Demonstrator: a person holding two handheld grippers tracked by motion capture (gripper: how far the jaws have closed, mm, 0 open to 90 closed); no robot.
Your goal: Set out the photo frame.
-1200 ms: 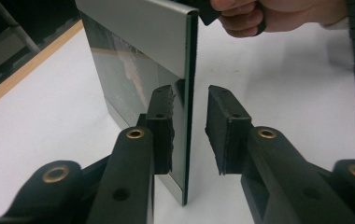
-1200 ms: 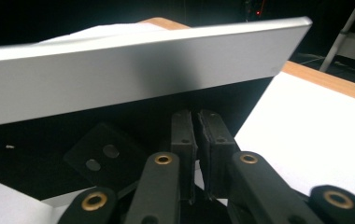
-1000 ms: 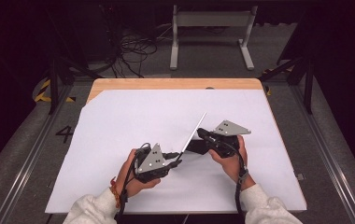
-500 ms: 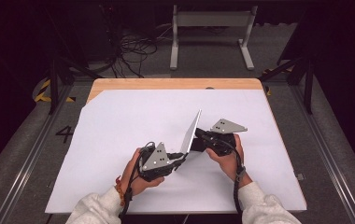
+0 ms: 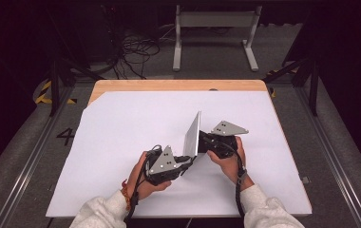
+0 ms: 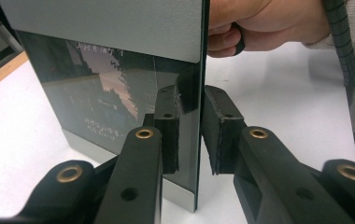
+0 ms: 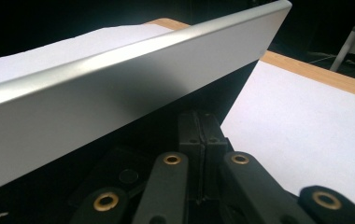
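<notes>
A thin flat panel (image 5: 193,135), silver on the back and glossy dark on the front, stands nearly upright on its edge at the middle of the white table. My left gripper (image 5: 190,159) is shut on the panel's (image 6: 119,93) near lower edge, with one pad on the glossy face and the other close against the back, as the left gripper (image 6: 192,135) view shows. My right gripper (image 5: 203,141) sits behind the panel's silver back (image 7: 119,84). The right gripper (image 7: 198,140) is shut, pads together with nothing between them, under the leaning panel.
A white sheet (image 5: 121,128) covers the table, with a wooden strip (image 5: 169,85) showing at the far edge. Beyond the table stand a metal frame (image 5: 214,19) and loose cables (image 5: 136,47) on the dark floor. The other hand (image 6: 269,23) is close behind the panel.
The panel has swung from a low tilt to nearly upright, and both grippers have drawn slightly closer together around it.
</notes>
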